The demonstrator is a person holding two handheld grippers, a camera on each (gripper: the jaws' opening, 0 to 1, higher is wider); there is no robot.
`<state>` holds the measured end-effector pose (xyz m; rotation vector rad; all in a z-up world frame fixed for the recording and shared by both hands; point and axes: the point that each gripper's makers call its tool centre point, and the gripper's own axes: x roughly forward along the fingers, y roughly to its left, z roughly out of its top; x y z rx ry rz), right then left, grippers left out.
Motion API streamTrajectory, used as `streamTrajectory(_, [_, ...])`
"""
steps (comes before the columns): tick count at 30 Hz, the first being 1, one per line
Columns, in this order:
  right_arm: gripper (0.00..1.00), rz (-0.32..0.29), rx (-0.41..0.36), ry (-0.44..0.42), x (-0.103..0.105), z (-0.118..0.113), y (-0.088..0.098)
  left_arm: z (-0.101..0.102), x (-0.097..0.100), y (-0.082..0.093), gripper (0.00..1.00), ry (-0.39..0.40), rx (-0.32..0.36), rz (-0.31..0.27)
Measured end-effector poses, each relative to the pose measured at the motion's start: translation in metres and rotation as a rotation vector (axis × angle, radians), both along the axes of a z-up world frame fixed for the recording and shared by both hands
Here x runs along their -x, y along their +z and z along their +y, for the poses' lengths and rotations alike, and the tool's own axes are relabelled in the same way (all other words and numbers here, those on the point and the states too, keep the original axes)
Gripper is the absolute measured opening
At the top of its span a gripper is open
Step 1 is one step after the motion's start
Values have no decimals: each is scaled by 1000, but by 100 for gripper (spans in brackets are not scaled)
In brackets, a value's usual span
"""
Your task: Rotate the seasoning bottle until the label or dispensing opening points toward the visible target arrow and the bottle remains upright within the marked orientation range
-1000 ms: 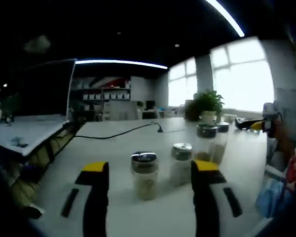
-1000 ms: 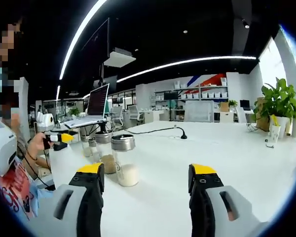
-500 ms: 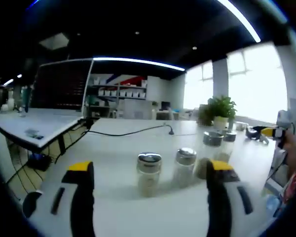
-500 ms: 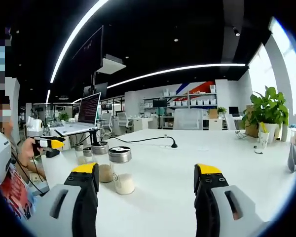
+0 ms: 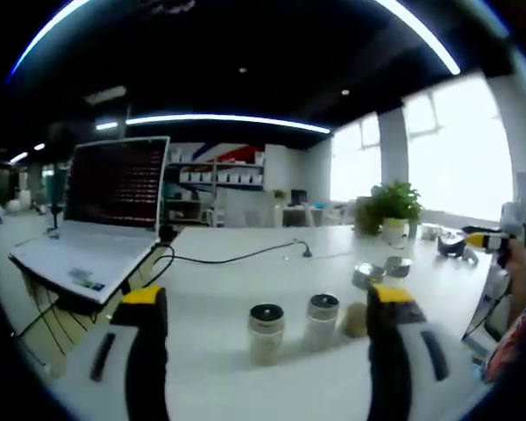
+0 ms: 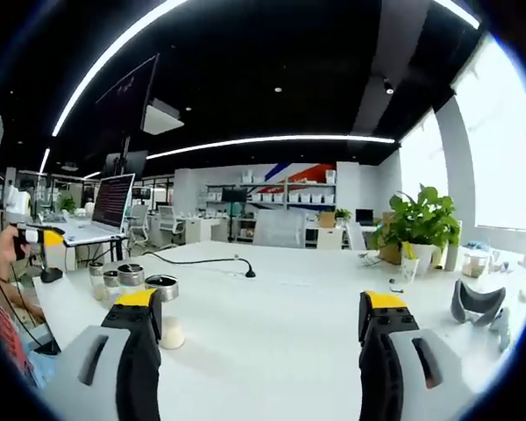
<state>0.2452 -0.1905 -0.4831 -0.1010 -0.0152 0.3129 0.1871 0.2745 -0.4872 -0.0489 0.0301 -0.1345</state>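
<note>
Several clear seasoning bottles with metal lids stand upright in a row on the white table (image 5: 219, 281). In the left gripper view the nearest bottle (image 5: 266, 334) holds pale grains and sits just beyond my left gripper (image 5: 267, 296), which is open and apart from it. A second bottle (image 5: 323, 319) stands to its right. In the right gripper view the row sits at the left, and its nearest bottle (image 6: 164, 290) is partly hidden behind the left jaw of my right gripper (image 6: 261, 299). That gripper is open on bare table.
An open laptop (image 5: 101, 219) stands at the left on the table, and a black cable (image 5: 237, 257) runs across the table behind the bottles. A potted plant (image 6: 421, 230) and a dark curved object (image 6: 473, 303) sit at the far right. A person's hand holds the other gripper (image 6: 35, 235).
Both views have drawn back from the bottles, which now look smaller and farther. The right gripper view has swung right, putting the row at its left edge. Both grippers stay open.
</note>
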Motion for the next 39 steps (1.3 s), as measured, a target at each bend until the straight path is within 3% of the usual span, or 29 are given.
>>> streamTrajectory(3, [99,4,-11,-22,-2,-10,2,-4,3,8,100,-8,21,-21])
streamTrajectory(8, [99,28,-84,17,-2,-11,0,3,8,13,100,19,5,-44])
streamTrajectory(21, [99,56,-84,19,0,-11,-1,16,11,15,100,44,27,-43])
streamTrajectory(33, [99,84,-101,31,1,-13,-12,-7,12,9,100,-15,25,-37])
streamTrajectory(39, [99,87,-98,26,1,-11,-15,-6,14,8,100,-15,29,-42])
